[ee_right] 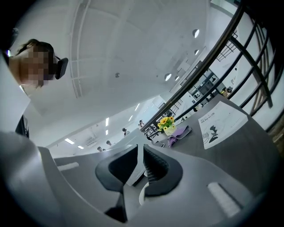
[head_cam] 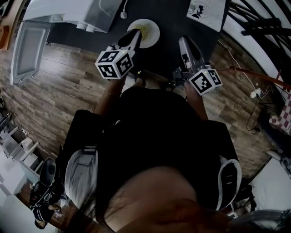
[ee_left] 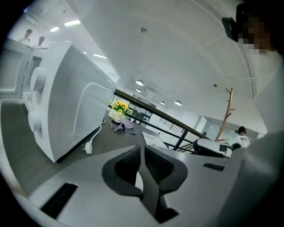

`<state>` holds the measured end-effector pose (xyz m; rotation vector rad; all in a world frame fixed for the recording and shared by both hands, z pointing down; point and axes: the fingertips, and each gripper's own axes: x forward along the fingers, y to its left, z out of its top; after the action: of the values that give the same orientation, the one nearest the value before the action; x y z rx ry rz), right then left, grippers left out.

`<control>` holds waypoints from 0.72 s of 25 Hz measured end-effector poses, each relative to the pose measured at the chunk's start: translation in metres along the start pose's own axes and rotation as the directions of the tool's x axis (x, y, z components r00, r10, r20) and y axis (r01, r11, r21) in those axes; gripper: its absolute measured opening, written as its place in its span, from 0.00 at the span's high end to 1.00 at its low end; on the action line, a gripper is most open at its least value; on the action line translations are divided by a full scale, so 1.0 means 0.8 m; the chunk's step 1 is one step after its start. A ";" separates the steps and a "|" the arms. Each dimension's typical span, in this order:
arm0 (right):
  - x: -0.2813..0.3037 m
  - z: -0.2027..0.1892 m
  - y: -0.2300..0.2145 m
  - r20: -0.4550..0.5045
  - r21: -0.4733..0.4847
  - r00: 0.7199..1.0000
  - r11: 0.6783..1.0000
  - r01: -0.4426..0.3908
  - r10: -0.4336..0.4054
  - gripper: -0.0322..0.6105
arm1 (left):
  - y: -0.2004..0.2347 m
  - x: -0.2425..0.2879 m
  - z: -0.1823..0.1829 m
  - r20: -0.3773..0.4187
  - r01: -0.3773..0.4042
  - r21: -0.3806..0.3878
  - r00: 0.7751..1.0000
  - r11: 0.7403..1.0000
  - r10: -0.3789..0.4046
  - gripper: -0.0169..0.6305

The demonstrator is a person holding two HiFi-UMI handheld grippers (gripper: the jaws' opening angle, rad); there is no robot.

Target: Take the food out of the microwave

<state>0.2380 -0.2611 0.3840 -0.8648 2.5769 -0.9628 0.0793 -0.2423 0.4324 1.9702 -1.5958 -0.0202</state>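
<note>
Your left tool (head_cam: pixel 135 35) is raised over the dark table (head_cam: pixel 175 25). In the left gripper view its jaws stand together at the tips with nothing between them. In the head view its tips overlap the left edge of the white plate (head_cam: pixel 153 36), though you cannot tell from that view whether they touch it.

The yellowish food (head_cam: pixel 141 28) is out of the microwave (head_cam: pixel 68 11). It lies on the plate, which rests on the table just right of the microwave's front. The microwave's door (head_cam: pixel 28 50) hangs wide open over the wooden floor (head_cam: pixel 68 86).

Your right tool (head_cam: pixel 185 42) is to the right of the plate and apart from it, also above the table. Its jaws are closed to a narrow slit and hold nothing.

A white power plug (head_cam: pixel 123 15) lies on the table beside the microwave's side wall. Farther back on the table, the left gripper view shows a pot of yellow flowers (ee_left: pixel 117 108) with a purple cloth (ee_left: pixel 124 127) just in front of it. A printed paper sheet (head_cam: pixel 207 10) lies near the table's right edge, beside the dark railing (ee_right: pixel 239 44). You are standing close against the table's near edge, with both tools held out in front of you.
</note>
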 end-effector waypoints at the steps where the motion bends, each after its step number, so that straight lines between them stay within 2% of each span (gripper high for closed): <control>1: 0.001 0.002 0.002 0.001 -0.003 1.000 1.000 -0.007 0.007 0.93 | -0.005 -0.001 0.006 0.014 0.007 0.022 1.000 1.000 -0.007 0.93; 6: 0.007 0.009 0.014 0.000 -0.021 0.999 0.999 -0.033 0.033 0.93 | -0.028 -0.004 0.031 0.056 0.036 0.096 0.998 0.995 -0.042 0.95; 18: 0.015 0.039 0.044 -0.006 -0.126 0.995 0.987 -0.097 0.096 0.93 | -0.072 -0.016 0.052 0.099 0.071 0.226 0.990 0.971 -0.096 0.96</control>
<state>0.2265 -0.2630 0.3365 -0.7622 2.6764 -0.7808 0.1116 -0.2429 0.3678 2.2426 -1.6428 0.0187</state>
